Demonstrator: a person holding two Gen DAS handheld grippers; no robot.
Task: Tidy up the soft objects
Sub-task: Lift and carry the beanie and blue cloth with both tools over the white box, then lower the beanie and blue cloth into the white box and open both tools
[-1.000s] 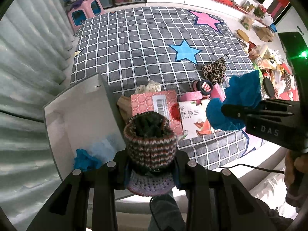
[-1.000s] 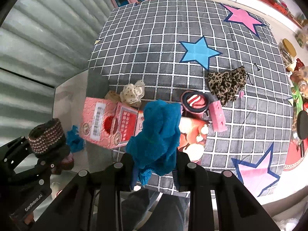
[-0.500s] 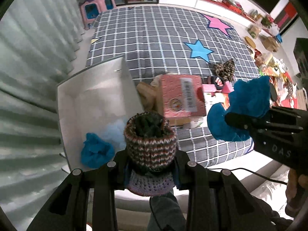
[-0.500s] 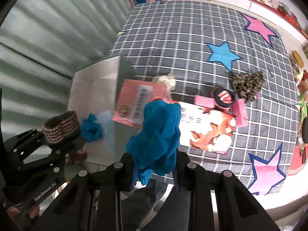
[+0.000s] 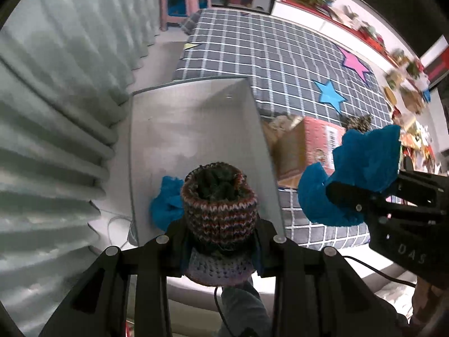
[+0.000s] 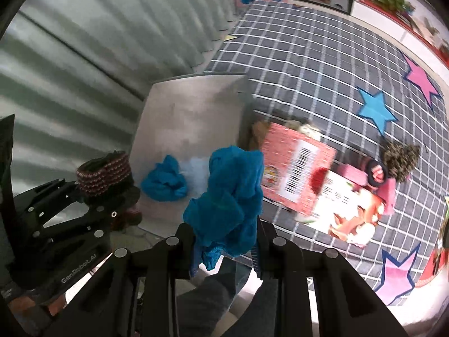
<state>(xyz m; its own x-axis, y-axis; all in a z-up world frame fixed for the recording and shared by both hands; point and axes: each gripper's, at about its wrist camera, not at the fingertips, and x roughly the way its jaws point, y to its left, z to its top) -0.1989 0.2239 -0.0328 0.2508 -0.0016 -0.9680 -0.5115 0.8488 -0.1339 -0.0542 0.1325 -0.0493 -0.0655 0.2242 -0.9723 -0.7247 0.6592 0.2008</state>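
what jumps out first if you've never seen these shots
A striped knit hat is clamped in the left gripper over a grey bin beside the checked bed. Next to it, the right gripper grips a bright blue cloth, and another blue cloth already lies in the bin.
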